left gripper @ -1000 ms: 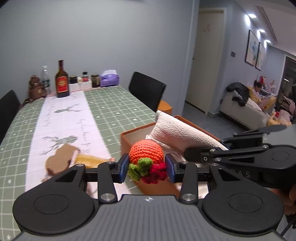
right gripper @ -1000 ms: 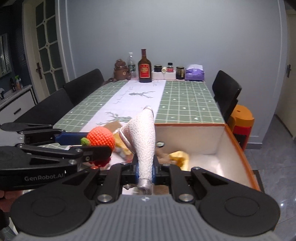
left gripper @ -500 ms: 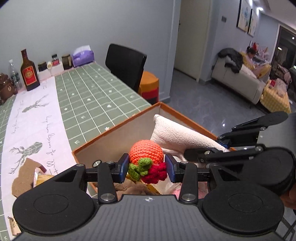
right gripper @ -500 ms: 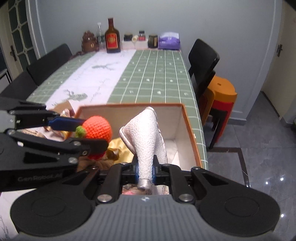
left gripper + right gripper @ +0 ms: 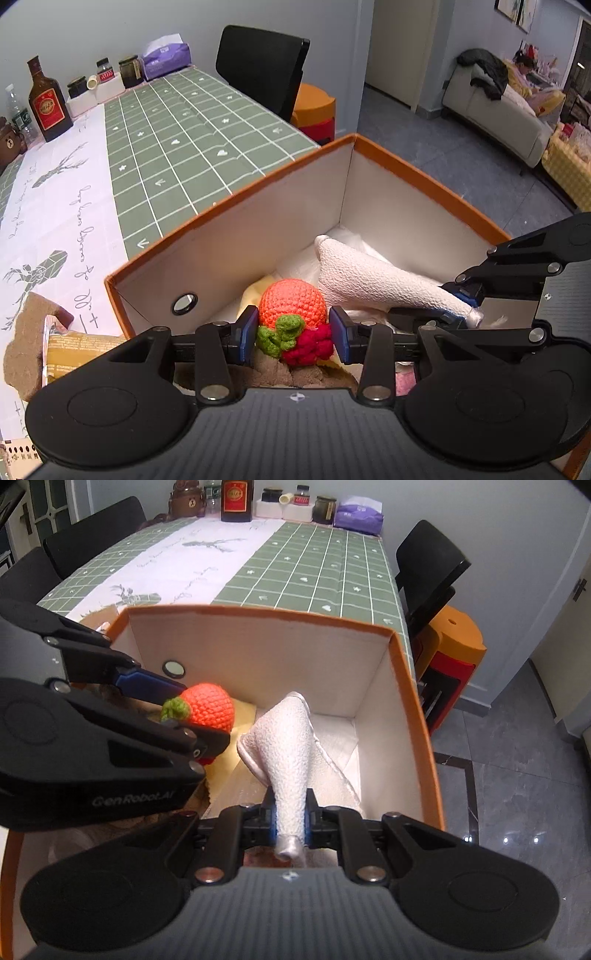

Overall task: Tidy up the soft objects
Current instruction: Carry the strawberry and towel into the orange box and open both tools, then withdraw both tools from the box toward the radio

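Observation:
My left gripper (image 5: 293, 334) is shut on an orange crocheted fruit (image 5: 291, 304) with green and red tufts, and holds it inside an orange-rimmed white box (image 5: 258, 188). From the right wrist view the same crocheted fruit (image 5: 208, 709) hangs at the left, above a yellow soft item. My right gripper (image 5: 290, 821) is shut on a white towel (image 5: 286, 746) pinched into a cone that points into the box (image 5: 266, 614). The towel (image 5: 373, 277) lies to the right of the fruit. Soft brown, yellow and pink things lie on the box floor, partly hidden.
A green checked table (image 5: 177, 147) with a white runner holds a red-label bottle (image 5: 48, 107), jars and a purple tissue pack (image 5: 166, 59) at its far end. A brown soft piece and yellow packet (image 5: 70, 349) lie left of the box. Black chair (image 5: 428, 565) and orange stools stand to the right.
Both grippers have moved over the box and tipped down into it, carrying the fruit and the towel. The box interior now fills both views. Neither grip has altered.

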The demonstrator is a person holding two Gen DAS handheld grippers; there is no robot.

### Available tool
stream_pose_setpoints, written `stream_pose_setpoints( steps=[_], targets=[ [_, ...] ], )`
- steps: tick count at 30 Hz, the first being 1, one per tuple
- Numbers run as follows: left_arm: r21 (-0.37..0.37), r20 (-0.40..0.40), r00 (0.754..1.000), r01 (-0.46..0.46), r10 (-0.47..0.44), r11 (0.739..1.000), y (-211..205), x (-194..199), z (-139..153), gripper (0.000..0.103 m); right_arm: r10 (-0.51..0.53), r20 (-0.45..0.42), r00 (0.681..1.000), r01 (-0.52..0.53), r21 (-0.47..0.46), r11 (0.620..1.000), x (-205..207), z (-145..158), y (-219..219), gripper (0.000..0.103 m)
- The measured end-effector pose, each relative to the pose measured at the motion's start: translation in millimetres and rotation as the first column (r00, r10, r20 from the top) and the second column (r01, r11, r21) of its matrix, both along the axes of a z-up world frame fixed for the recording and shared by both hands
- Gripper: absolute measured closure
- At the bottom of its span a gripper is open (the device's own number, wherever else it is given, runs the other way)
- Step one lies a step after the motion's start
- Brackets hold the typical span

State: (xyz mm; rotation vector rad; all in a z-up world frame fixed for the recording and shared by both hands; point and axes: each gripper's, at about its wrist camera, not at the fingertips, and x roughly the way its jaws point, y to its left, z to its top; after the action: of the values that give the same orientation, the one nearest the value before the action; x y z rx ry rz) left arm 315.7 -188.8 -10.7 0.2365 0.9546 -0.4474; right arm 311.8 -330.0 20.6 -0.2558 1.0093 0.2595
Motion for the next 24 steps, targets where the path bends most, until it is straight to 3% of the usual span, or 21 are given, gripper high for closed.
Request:
stream_pose_setpoints(
  steps=[6,12,16,24],
  targets=[
    [0.002,-0.011,1.000,0.009,-0.009,1.000,0,2,-3,0.054,0.006,-0.017,1.000,-0.006,-0.026,1.000,3,-4,4,0.089],
    [-0.031,0.023,1.000,0.020,-0.019,0.999,7,-3,2,0.045,0.000,0.007,1.000,0.000,-0.035,0.999,-1,1,6,0.082],
    [-0.078,0.056,0.998,0.034,-0.030,0.996,14,-10,13,0.040,-0.005,0.024,1.000,0.006,-0.052,0.999,-7,8,9,0.066],
    [-0.129,0.165,0.986,0.052,-0.031,0.990,35,-37,49,0.040,-0.033,0.099,0.995,0.036,-0.034,0.999,-31,41,17,0.054]
  ],
)
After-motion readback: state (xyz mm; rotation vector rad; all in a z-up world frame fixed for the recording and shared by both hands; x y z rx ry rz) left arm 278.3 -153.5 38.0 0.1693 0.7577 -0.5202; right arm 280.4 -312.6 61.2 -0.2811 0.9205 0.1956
